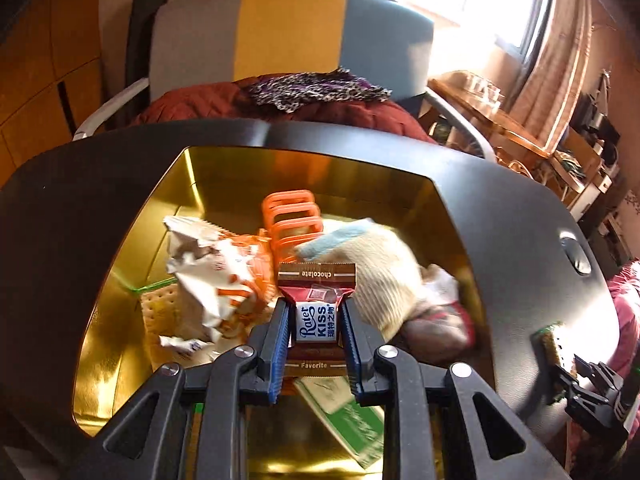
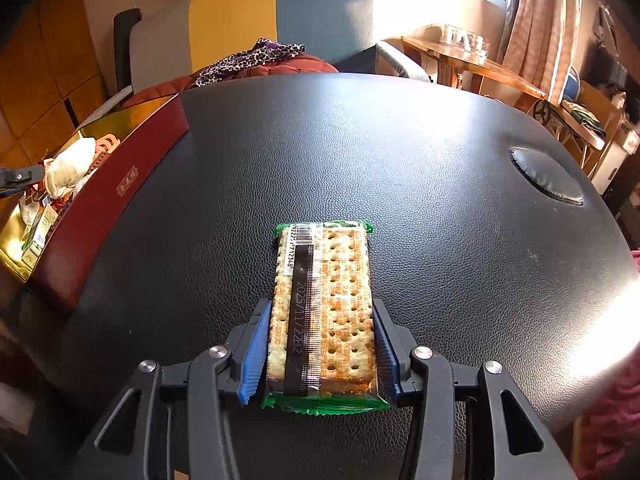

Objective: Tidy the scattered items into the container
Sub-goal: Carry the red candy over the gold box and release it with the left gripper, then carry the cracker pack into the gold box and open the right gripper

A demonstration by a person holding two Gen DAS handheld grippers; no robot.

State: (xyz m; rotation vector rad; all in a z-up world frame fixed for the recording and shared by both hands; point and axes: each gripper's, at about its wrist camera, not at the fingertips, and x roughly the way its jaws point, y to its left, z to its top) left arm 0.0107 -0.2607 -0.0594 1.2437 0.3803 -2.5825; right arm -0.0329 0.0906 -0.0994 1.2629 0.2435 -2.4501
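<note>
My left gripper [image 1: 315, 312] is shut on a brown-and-white chocolate wrapper [image 1: 316, 312], held above the gold-lined box [image 1: 120, 320]. Inside the box lie crumpled white-and-orange wrappers [image 1: 208, 272], an orange plastic rack [image 1: 294, 220], a cream knitted glove [image 1: 384, 276], a cracker pack [image 1: 158, 308] and a green packet [image 1: 348, 416]. In the right wrist view my right gripper [image 2: 322, 312] is shut on a green-edged cracker pack [image 2: 324, 308] that rests on the black leather tabletop [image 2: 400, 160]. The same box [image 2: 108, 196], dark red outside, sits at the table's left edge. The right gripper [image 1: 560, 364] with its crackers shows at the lower right of the left wrist view.
A round leather button [image 2: 546, 176] is sunk into the table at the right. Behind the table stands a grey, yellow and blue chair [image 1: 288, 36] piled with a dark red coat [image 1: 192, 104] and a leopard-print cloth [image 1: 312, 90]. A cluttered wooden shelf [image 1: 520, 128] lies to the far right.
</note>
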